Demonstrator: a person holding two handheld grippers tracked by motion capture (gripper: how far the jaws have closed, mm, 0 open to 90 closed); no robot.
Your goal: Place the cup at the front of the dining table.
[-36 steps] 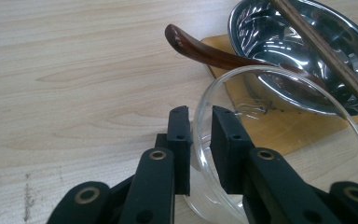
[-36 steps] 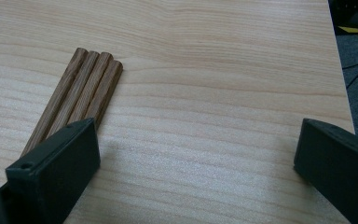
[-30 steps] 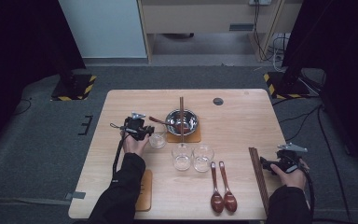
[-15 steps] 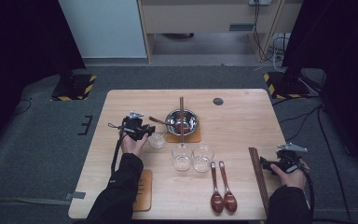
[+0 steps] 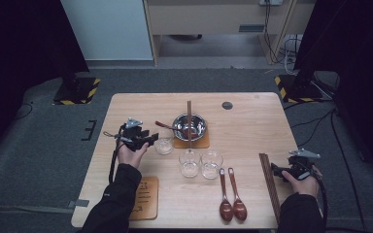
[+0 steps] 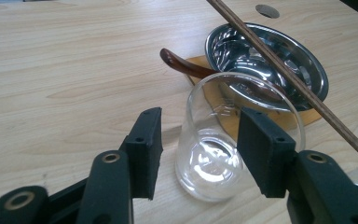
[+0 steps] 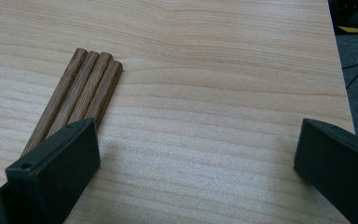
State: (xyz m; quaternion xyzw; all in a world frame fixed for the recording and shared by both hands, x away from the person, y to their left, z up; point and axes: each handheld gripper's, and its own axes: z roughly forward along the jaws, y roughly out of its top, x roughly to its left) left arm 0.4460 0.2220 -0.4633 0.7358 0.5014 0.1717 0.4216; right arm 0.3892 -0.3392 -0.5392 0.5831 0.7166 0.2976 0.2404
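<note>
The left gripper (image 6: 196, 144) has just been opening; its jaws stand apart around the glass (image 6: 235, 140), pads seemingly clear, so the glass looks just set down beside the bowl (image 6: 268, 63). Next comes backing off without tipping it. The right gripper (image 7: 196, 163) gapes wide, chopsticks (image 7: 81, 95) by one jaw. No writing is legible.

Both grippers (image 5: 137, 137) (image 5: 296, 167) are black, each topped by a grey three-cornered plate and trailing a black cable. The flat jaw pads carry small screw holes; brass rivets sit behind. Sleeves are black.
</note>
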